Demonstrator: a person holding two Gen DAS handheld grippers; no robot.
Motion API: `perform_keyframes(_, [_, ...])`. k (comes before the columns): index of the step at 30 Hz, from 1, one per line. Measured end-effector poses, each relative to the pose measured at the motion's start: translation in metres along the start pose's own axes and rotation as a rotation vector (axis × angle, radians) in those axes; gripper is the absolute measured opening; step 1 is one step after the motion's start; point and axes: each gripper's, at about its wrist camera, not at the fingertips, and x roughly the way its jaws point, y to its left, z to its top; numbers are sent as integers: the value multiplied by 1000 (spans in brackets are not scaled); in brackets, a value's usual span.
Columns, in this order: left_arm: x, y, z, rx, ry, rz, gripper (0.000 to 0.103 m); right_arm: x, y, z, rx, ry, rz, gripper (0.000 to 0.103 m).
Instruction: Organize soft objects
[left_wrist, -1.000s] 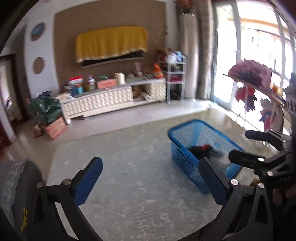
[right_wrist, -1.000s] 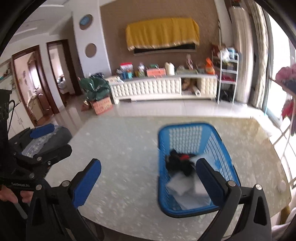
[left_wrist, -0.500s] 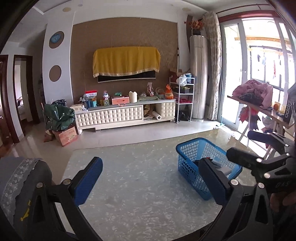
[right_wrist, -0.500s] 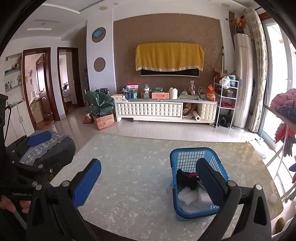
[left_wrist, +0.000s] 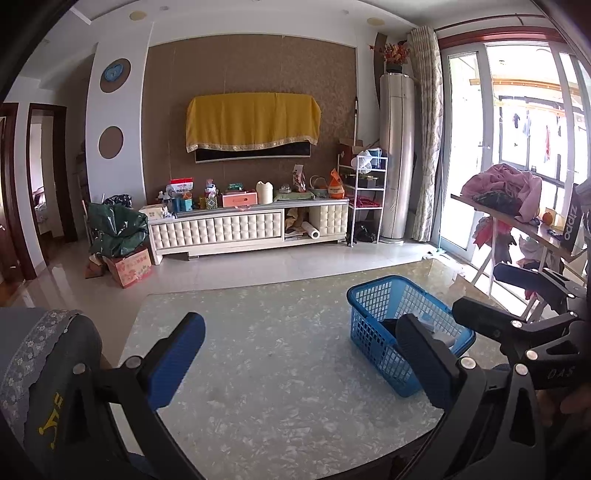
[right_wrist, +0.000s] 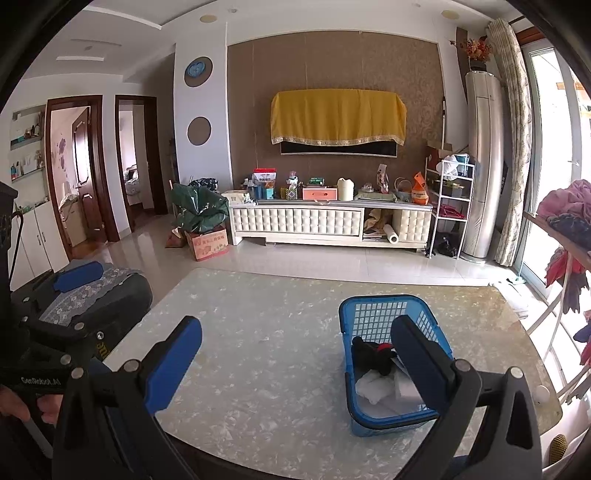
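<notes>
Both cameras look across the table (left_wrist: 280, 354) at the far wall. The left one sits left of the blue basket (right_wrist: 384, 314); the right one sits just behind it. Both see it.

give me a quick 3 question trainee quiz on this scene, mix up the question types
1. True or false: the blue basket stands on the marble table.
2. The left gripper is: A) open and empty B) shut on a cloth C) shut on the basket rim.
3. Fill in: beside the white cloths in the basket lies a ____ soft item with a red patch.

Key: 1 true; 2 A; 3 black.
</notes>
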Motion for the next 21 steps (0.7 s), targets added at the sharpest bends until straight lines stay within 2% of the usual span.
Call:
perform_keyframes(13, [-5, -1, -1, -12, 10, -26, 103, -3, 5, -4, -1, 5, 3, 102])
perform_keyframes(21, [-8, -1, -1, -13, 7, -15, 103, -5, 8, -3, 6, 6, 5, 102])
